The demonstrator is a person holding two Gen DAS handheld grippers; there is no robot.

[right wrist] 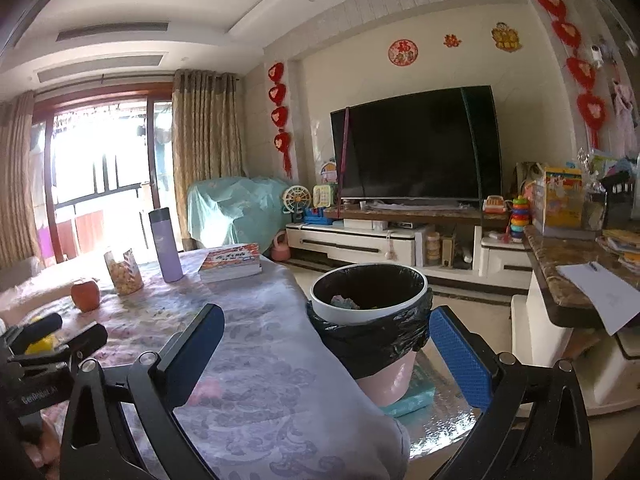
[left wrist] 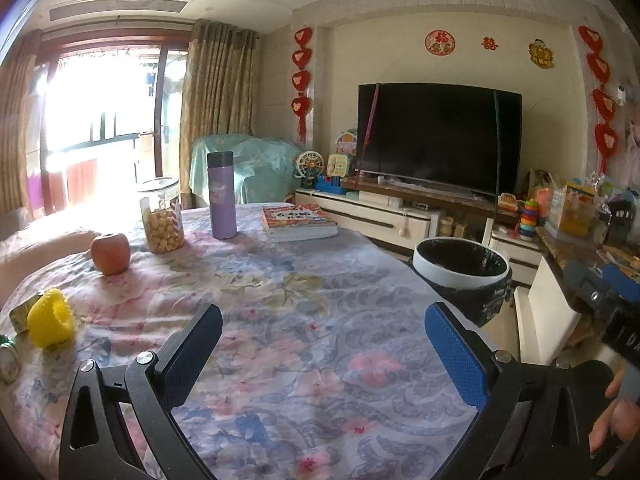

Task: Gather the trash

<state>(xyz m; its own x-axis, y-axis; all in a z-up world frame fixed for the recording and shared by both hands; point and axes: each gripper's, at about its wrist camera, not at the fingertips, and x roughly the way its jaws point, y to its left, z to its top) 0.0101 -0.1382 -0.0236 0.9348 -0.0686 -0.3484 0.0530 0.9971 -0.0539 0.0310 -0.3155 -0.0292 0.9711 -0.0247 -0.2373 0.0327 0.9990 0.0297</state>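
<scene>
A pink trash bin (right wrist: pixel 370 312) with a black liner stands off the table's right edge; crumpled trash lies inside it. It also shows in the left wrist view (left wrist: pixel 460 268). My left gripper (left wrist: pixel 324 352) is open and empty above the floral tablecloth (left wrist: pixel 288 320). My right gripper (right wrist: pixel 326 354) is open and empty, straddling the table edge just short of the bin. A yellow crumpled object (left wrist: pixel 51 322) and a small green wrapper (left wrist: pixel 18 315) lie at the table's left, with a round metal thing (left wrist: pixel 9 360) at the frame edge.
On the table stand an apple (left wrist: pixel 111 253), a jar of snacks (left wrist: pixel 161 216), a purple flask (left wrist: pixel 221 195) and a stack of books (left wrist: pixel 298 222). A TV (right wrist: pixel 416 146) on a low cabinet is behind. A marble counter (right wrist: pixel 568 280) with papers is at the right.
</scene>
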